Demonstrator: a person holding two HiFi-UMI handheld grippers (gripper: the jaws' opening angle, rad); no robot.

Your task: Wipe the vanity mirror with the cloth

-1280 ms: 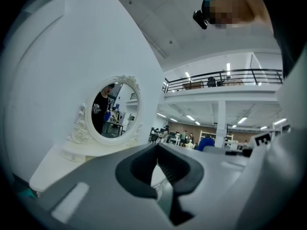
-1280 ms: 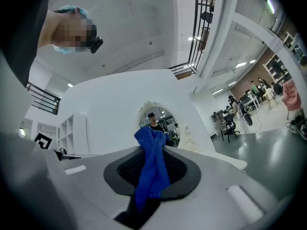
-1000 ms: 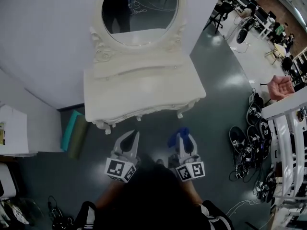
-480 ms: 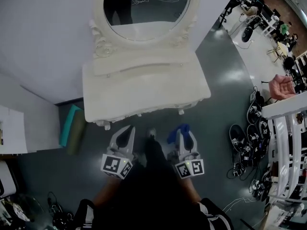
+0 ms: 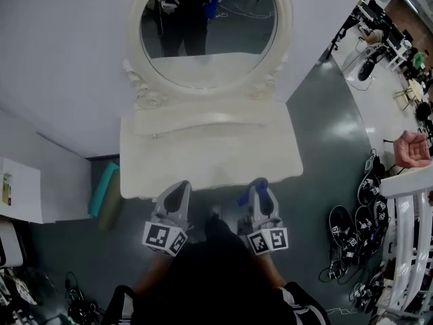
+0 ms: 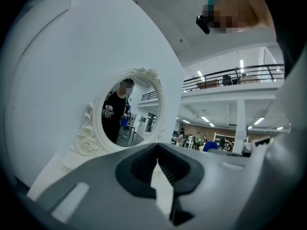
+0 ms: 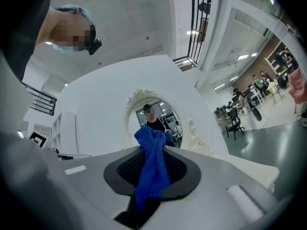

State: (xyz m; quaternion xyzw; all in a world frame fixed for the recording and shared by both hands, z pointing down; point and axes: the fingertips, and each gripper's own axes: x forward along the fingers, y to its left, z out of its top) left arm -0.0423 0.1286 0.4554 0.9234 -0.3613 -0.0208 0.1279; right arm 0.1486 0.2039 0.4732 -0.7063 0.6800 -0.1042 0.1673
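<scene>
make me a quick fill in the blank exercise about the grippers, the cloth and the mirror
1. The cloth clamped in the right gripper is ____ in colour.
2. The left gripper has its jaws together with ____ between them.
3. Both grippers hover at the front edge of the dressing table, so the cloth is ____ yet on the vanity mirror.

Missing words: blue; nothing; not

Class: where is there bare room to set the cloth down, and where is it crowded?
The vanity top is bare from the mirror base to its front edge. The grey floor right of it is open too. Crowded: the black gear by the white rack, and the green rolls left of the vanity.
</scene>
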